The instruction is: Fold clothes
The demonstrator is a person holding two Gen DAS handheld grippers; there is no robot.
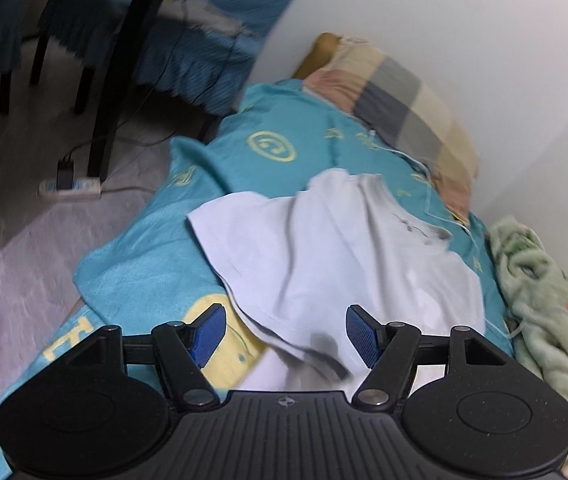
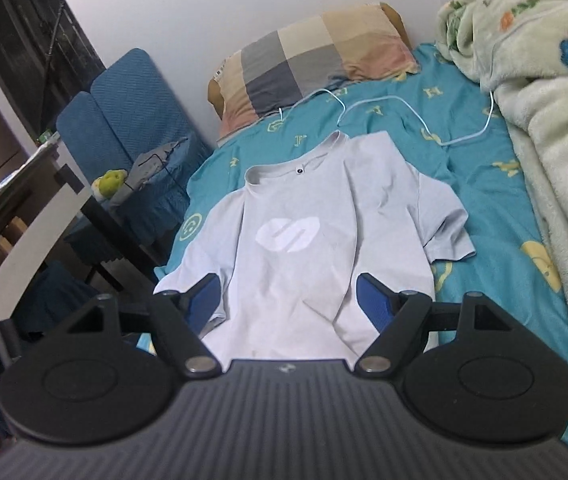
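Note:
A pale lilac T-shirt lies face up on the teal bedsheet, collar towards the pillow, both sleeves spread out. My right gripper is open and empty, hovering over the shirt's lower part. In the left wrist view the same shirt lies on the sheet, blurred, with its hem nearest me. My left gripper is open and empty just above the hem's left side.
A checked pillow lies at the head of the bed. A white cable runs across the sheet beyond the collar. A green fleece blanket is heaped along the right. Blue chairs and a dark table leg stand left of the bed.

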